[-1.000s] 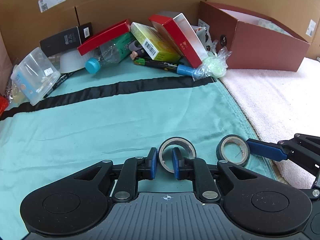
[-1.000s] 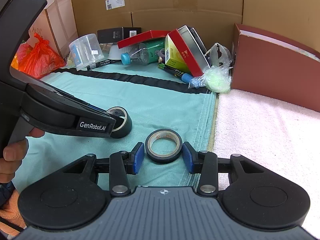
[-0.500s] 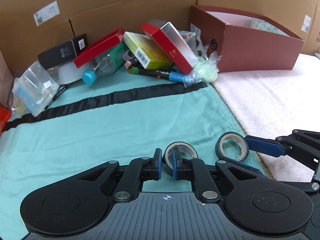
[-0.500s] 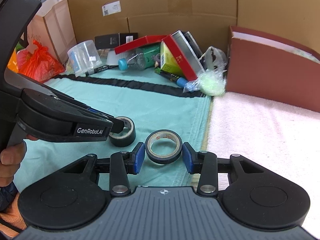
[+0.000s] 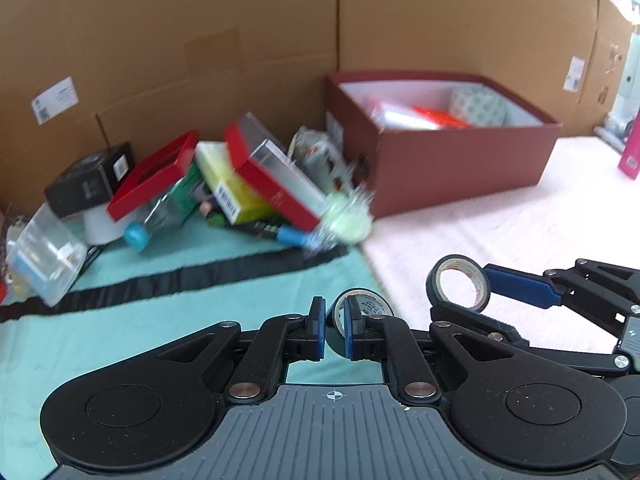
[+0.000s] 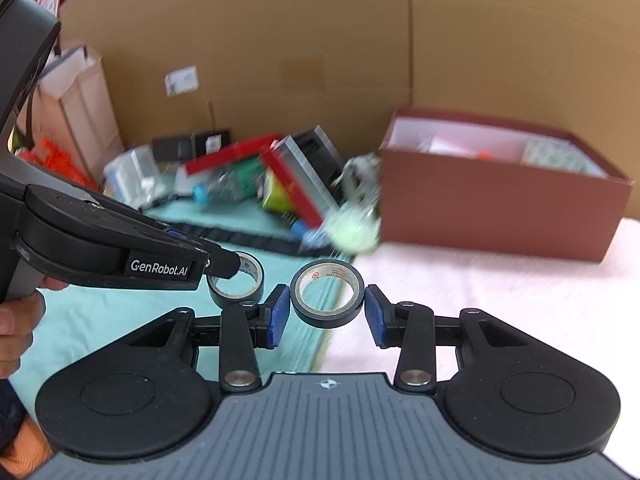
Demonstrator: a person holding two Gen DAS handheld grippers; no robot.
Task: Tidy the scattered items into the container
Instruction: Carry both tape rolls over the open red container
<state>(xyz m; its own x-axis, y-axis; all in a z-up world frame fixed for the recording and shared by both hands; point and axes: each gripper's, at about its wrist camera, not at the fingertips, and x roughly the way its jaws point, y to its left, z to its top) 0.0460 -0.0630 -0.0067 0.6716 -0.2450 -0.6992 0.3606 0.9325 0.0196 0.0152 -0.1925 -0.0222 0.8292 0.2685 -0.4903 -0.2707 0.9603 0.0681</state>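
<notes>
My left gripper (image 5: 335, 328) is shut on the wall of a black tape roll (image 5: 370, 304) and holds it above the teal cloth; the roll also shows in the right wrist view (image 6: 236, 284). My right gripper (image 6: 326, 314) is shut on a second black tape roll (image 6: 327, 294), held flat between the blue pads; it also shows in the left wrist view (image 5: 458, 284). Both rolls are lifted. The dark red box (image 5: 444, 168) stands open at the back right with several items inside; it also shows in the right wrist view (image 6: 500, 204).
A heap of scattered items lies at the back: a red-edged box (image 5: 276, 176), a yellow-green carton (image 5: 228, 192), a bottle with a blue cap (image 5: 156, 220), a clear tub (image 5: 44, 256), a green bagged lump (image 5: 344, 220). Cardboard walls (image 5: 240, 40) surround the table. A white towel (image 5: 520, 232) covers the right side.
Both grippers have lifted their tape rolls off the cloth and moved up and toward the red box. The scene is blurred by motion.
</notes>
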